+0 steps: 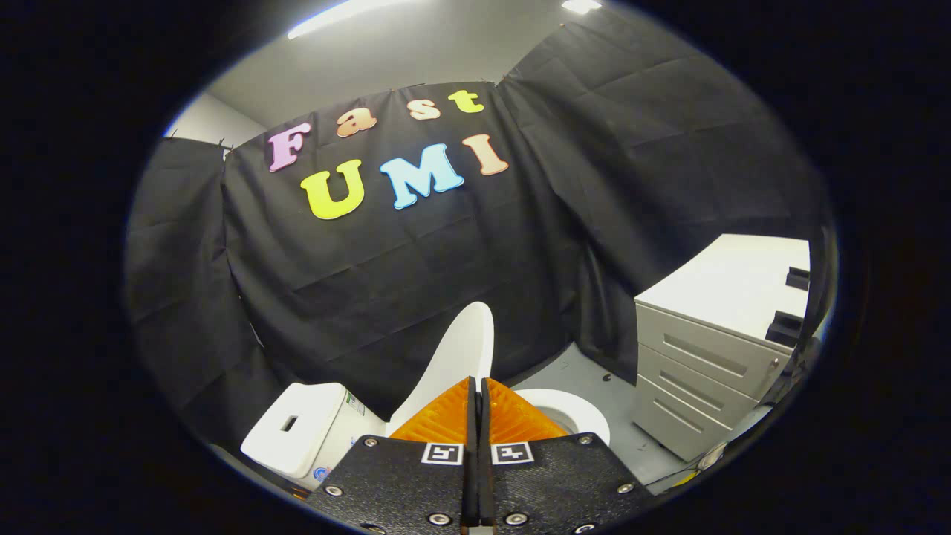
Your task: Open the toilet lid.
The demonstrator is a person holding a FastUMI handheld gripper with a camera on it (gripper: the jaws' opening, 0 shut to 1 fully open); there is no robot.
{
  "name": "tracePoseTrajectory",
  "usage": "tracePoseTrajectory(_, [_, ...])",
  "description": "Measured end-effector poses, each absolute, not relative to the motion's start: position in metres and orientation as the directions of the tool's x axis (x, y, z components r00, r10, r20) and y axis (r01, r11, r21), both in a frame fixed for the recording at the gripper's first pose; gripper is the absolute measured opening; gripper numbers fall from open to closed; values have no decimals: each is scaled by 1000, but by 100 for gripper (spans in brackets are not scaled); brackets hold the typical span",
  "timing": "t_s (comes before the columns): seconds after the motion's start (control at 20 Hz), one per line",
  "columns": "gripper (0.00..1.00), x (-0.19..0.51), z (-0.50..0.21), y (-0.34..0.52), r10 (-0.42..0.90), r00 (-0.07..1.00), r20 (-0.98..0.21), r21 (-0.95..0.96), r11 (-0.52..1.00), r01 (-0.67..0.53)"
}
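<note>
1. White plastic toilet lid (459, 357) stands raised, near upright, just beyond the fingertips; leans back toward the tank side; its edge faces the camera.
2. Gripper (478, 386): two orange ribbed fingers (442, 420) pressed together w/ no visible gap; jaws closed, nothing between them; not touching the lid as far as can be seen, contact hard to judge since the finger tips overlap the lid's lower part in view.
3. Black finger mounts at the base of the fingers carry a square marker (442, 453) each & several screws; mounts sit flush side by side.
4. Toilet seat (576, 412), white, ring shape, lies flat, exposed to the right of the fingers; part hidden behind the right finger.
5. Tank (297, 427), white, to the left of the fingers & behind the lid; rectangular slot in its top; small sticker on its side, too small to tell.
6. Drawer cabinet (706, 357), grey fronts, white top, stands to the right of the toilet, apart from it; three drawer fronts w/ recessed handles; dark items on the top's far edge, unclear what.
7. Floor (594, 375) grey betw. toilet & cabinet; a few small dark spots on it.
8. Ceiling light strip (342, 15) above the black cloth wall.
</note>
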State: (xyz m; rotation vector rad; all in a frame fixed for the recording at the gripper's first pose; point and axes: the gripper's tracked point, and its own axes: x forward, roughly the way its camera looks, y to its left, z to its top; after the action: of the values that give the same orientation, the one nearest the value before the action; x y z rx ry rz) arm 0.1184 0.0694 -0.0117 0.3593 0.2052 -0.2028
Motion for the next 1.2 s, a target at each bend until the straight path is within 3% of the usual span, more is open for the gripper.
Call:
tracePoseTrajectory(0.65, [0, 130, 49, 146, -124, 982, -145, 107, 984, 140])
tracePoseTrajectory(1.2, [0, 140, 85, 228, -50, 996, -77, 30, 998, 52])
